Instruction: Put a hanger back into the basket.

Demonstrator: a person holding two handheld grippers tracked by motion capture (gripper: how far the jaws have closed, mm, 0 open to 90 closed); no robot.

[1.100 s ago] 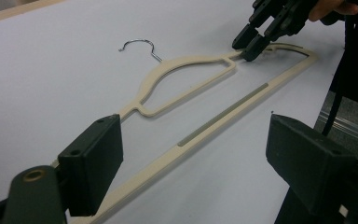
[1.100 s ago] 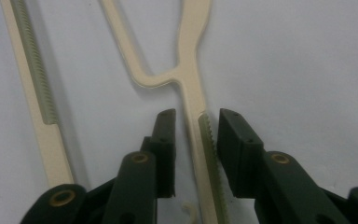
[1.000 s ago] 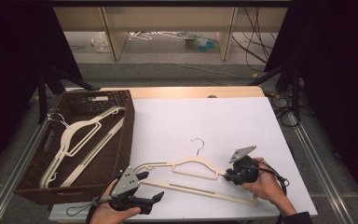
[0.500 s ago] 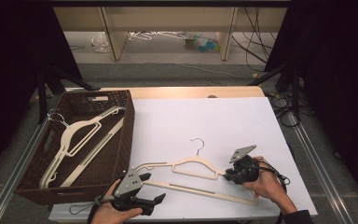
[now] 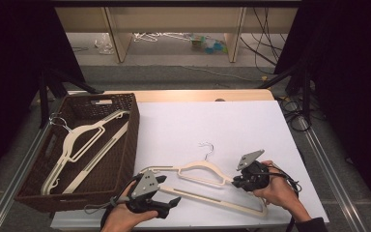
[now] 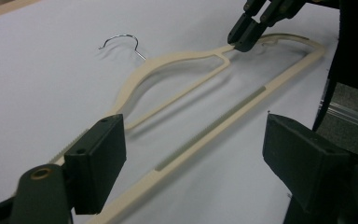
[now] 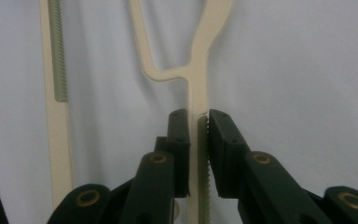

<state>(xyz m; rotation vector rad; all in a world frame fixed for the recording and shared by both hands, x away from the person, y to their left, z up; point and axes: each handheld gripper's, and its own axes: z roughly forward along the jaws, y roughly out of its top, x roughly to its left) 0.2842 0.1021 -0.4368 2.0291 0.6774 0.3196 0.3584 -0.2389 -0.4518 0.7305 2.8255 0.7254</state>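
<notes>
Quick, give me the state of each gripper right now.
Left gripper: open, its fingers either side of the cream hanger's bottom bar, not pressing it.
Right gripper: shut on the hanger's shoulder.

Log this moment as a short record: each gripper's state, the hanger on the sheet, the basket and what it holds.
right gripper: shut on the hanger's shoulder arm; jaws just closed onto it
left gripper: open, jaws straddling the hanger's other end, not gripping
hanger: cream, metal hook, flat on the white sheet
basket: dark wicker, left of the sheet
basket contents: basket hanger, also cream
</notes>
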